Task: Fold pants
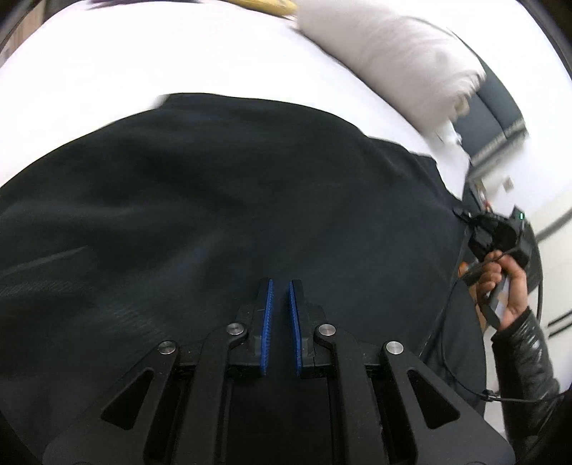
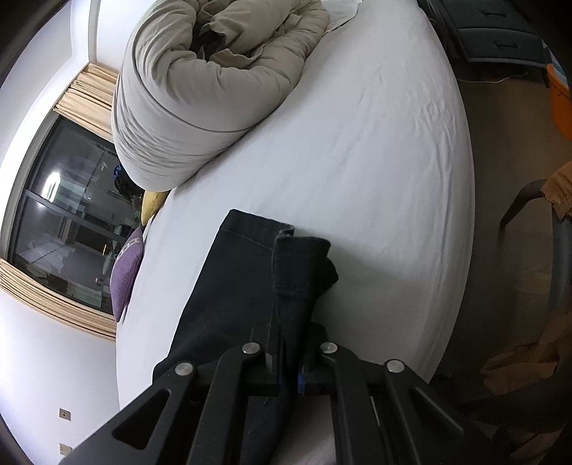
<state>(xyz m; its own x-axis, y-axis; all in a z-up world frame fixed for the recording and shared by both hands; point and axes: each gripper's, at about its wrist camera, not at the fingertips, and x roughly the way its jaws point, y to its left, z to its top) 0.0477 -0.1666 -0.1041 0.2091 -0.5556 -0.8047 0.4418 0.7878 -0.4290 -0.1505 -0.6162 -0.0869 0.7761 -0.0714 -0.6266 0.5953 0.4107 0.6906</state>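
Dark pants (image 1: pixel 221 200) lie spread over the white bed (image 1: pixel 150 68) and fill most of the left wrist view. My left gripper (image 1: pixel 280 286) hovers over them, its blue pads a small gap apart and nothing between them. My right gripper (image 2: pixel 286 332) is shut on a fold of the pants (image 2: pixel 236 286), with the leg ends and hems lying ahead on the sheet (image 2: pixel 357 171). The right gripper also shows in the left wrist view (image 1: pixel 497 232), held by a hand at the pants' right edge.
A rolled beige duvet (image 2: pixel 200 86) lies at the head of the bed, with purple and yellow cushions (image 2: pixel 125 272) by the window. A dark nightstand (image 2: pixel 497 32) and a chair with tan clothing (image 2: pixel 557 200) stand past the bed's right edge.
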